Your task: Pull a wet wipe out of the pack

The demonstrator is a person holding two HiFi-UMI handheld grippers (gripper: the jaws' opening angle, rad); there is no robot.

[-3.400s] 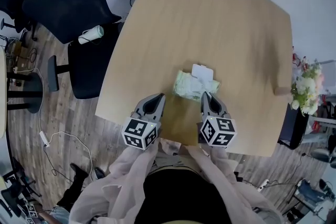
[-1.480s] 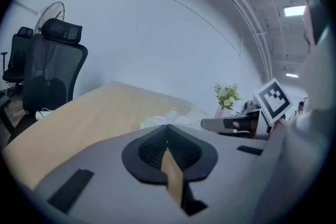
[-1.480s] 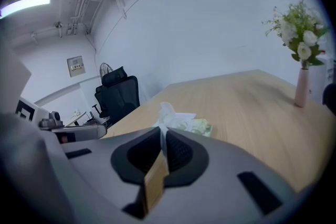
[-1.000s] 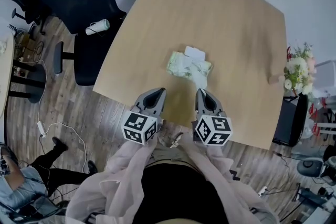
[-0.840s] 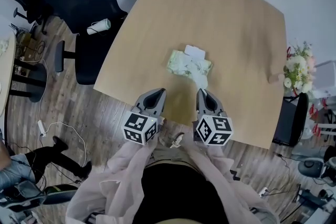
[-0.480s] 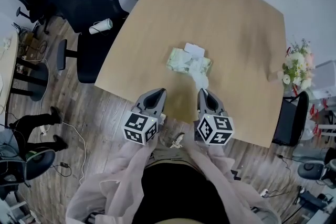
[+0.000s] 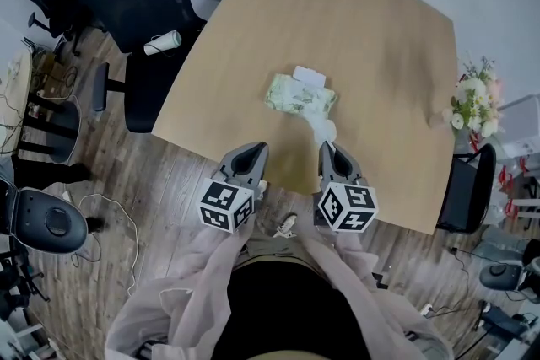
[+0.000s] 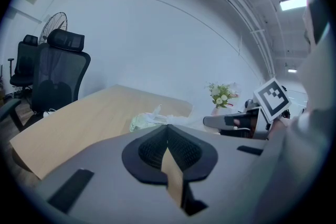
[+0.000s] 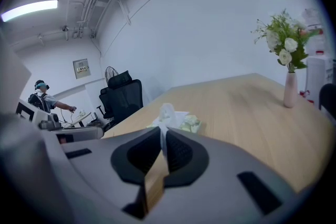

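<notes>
The soft green-and-white wet-wipe pack (image 7: 295, 94) lies near the middle of the light wooden table (image 7: 354, 21), a little toward the near edge. A white flap (image 7: 310, 77) at the pack's far edge lies turned back, so the opening looks uncovered.

The right claw (image 7: 327, 149) is pressed together on the near end of a white wet wipe (image 7: 322, 127). In the right gripper view the thin white strip (image 9: 167, 113) rises from between the shut jaws and runs back to the pack. The wipe is drawn out in a crumpled tail toward the near right. Its far end seems to sit at the pack's opening, so it appears not yet free.

The left claw (image 7: 255, 151) is closed on nothing. It hangs over the near table edge, well apart from the pack and not steadying it.

The grasp and most of the pull seem done. What is left is drawing the last part clear, and with nothing holding it the pack may slide along.
</notes>
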